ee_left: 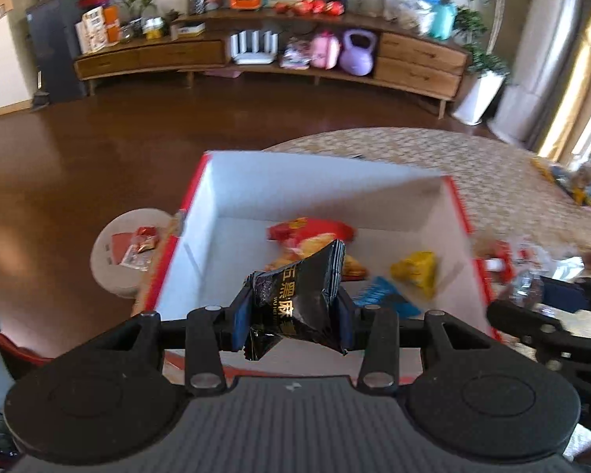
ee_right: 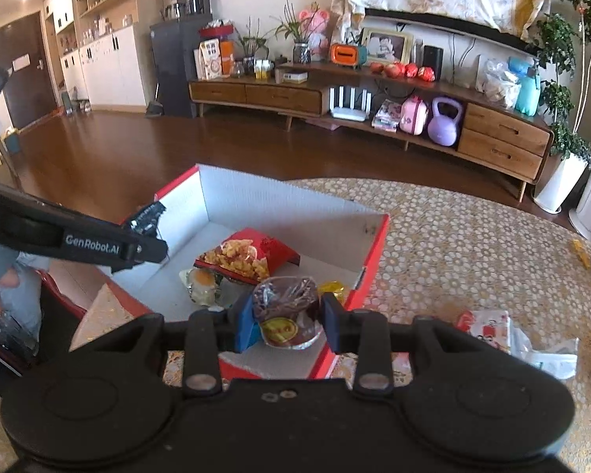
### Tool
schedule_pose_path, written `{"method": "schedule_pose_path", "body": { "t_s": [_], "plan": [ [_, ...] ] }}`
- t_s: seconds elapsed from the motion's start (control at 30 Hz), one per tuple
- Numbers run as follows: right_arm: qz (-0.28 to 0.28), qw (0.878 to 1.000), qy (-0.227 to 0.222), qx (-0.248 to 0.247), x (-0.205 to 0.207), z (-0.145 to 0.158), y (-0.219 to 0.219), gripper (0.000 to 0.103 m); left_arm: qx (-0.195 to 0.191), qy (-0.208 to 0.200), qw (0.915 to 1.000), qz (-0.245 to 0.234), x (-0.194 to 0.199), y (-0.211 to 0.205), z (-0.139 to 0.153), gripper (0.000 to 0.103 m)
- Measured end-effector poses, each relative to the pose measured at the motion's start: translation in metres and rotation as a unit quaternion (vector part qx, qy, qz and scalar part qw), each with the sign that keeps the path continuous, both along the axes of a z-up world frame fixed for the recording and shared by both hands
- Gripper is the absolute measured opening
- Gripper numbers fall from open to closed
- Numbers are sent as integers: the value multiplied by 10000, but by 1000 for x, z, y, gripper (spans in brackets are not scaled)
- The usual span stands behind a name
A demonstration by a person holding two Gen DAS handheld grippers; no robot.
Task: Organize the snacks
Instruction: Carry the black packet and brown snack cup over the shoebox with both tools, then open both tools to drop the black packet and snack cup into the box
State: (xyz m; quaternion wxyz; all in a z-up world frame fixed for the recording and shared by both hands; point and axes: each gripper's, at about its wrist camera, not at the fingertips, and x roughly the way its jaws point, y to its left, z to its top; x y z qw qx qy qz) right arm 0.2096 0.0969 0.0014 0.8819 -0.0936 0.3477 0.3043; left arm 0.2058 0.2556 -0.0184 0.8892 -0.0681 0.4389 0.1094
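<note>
A red box with a white inside point(ee_left: 224, 185) point(ee_right: 232, 197) stands on the table. In it lie a red snack bag point(ee_left: 311, 232) point(ee_right: 256, 254), a yellow packet point(ee_left: 415, 270) and a blue packet point(ee_left: 386, 295). My left gripper point(ee_left: 293, 311) is shut on a black snack packet point(ee_left: 299, 295) and holds it over the box's near edge. It also shows in the right wrist view point(ee_right: 145, 228). My right gripper point(ee_right: 287, 321) is shut on a clear brown snack packet point(ee_right: 289, 311) above the box's near right corner.
Loose snack packets lie on the patterned tablecloth point(ee_right: 472, 244) right of the box point(ee_right: 488, 327) point(ee_left: 571, 185). A round stool point(ee_left: 126, 252) with packets stands left of the box. A wooden TV cabinet point(ee_right: 374, 94) lines the far wall.
</note>
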Motion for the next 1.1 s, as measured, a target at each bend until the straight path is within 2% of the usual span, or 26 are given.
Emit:
{"method": "schedule_pose_path", "body": {
  "t_s": [0.17, 0.4, 0.63, 1.07, 1.1],
  "plan": [
    [8, 9998, 164, -128, 15, -13, 16, 34, 222, 372, 9990, 114, 23, 15, -25, 42],
    [-31, 9980, 525, -342, 32, -38, 32, 34, 386, 747, 9965, -21, 43, 13, -53, 42],
    [-153, 9959, 743, -483, 41, -52, 39, 34, 536, 921, 9942, -129, 51, 11, -68, 42],
    [-259, 9946, 799, -605, 39, -58, 47, 37, 673, 1224, 9899, -225, 53, 7, -88, 43],
    [-246, 9945, 807, -614, 39, -58, 48, 39, 666, 1227, 9900, -220, 52, 8, -89, 46]
  ]
}}
